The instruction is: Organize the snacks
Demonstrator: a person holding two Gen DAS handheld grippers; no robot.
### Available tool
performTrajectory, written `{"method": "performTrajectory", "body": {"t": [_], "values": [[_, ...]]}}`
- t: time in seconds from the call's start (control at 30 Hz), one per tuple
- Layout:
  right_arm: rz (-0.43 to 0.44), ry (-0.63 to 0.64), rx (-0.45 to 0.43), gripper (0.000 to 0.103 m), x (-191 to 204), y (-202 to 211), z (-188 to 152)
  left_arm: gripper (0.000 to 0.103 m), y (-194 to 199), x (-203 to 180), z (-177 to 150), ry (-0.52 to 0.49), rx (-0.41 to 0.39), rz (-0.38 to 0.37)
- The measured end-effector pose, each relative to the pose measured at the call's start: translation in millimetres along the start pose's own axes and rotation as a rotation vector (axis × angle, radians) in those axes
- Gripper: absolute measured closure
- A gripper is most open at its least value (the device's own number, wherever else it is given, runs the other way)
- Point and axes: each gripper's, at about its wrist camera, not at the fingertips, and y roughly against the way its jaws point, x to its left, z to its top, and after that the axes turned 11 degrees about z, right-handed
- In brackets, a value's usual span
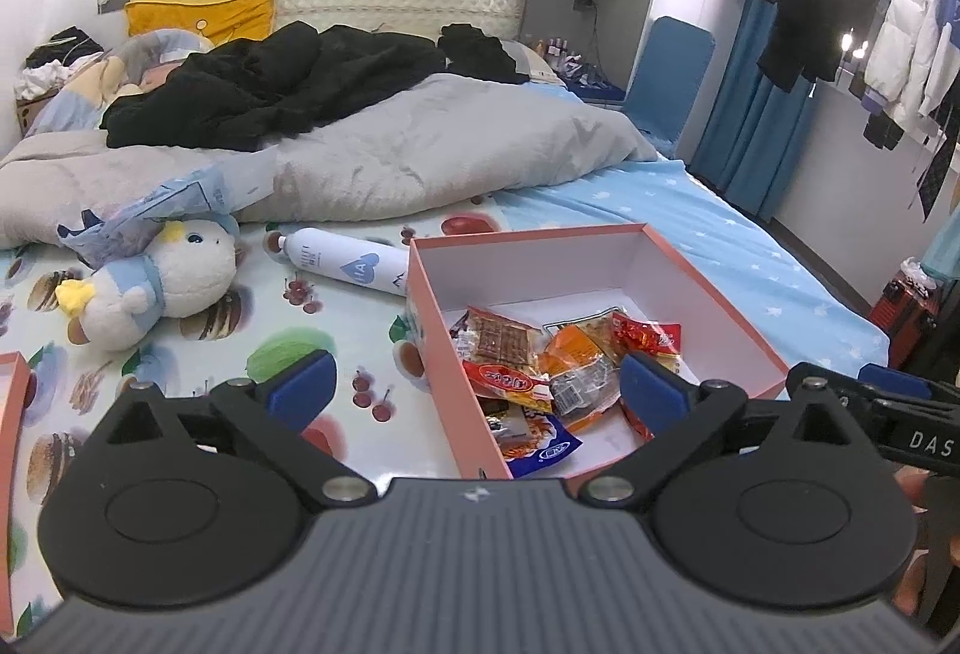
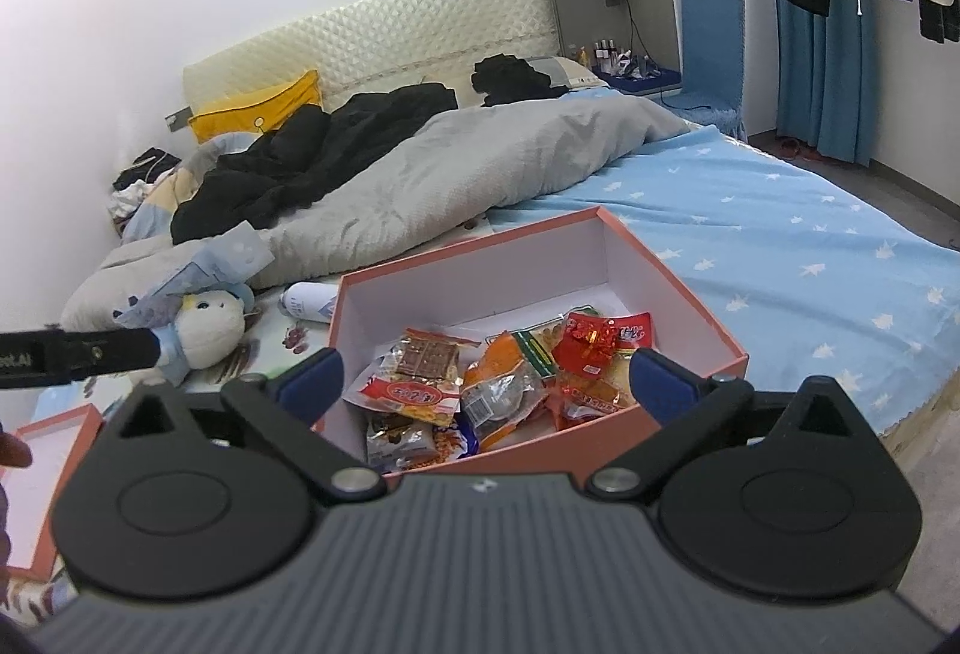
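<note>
A salmon-pink box with a white inside lies open on the bed. Several snack packets are piled in its near corner: a brown cracker pack, red and orange wrappers, and a blue one. My left gripper hovers over the box's near left wall, jaws wide open and empty. My right gripper hangs over the near edge of the box, also wide open and empty. Each gripper shows at the edge of the other's view: the right one and the left one.
Left of the box lie a white bottle and a plush toy. The pink box lid sits at the far left. A grey duvet with black clothes fills the head of the bed. The bed edge drops off right.
</note>
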Motion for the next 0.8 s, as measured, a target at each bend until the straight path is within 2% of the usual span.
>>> {"method": "performTrajectory", "body": {"t": [0.63,0.8], "values": [[0.011,0.0,-0.004,0.0,1.4,2.1,2.7,0.001,6.6,6.1,1.2,0.033,-0.001,0.019],[0.021,-0.004,-0.002,0.0,4.5,2.4,3.6,0.001,6.8,8.3,1.7,0.045,0.001,0.004]]}}
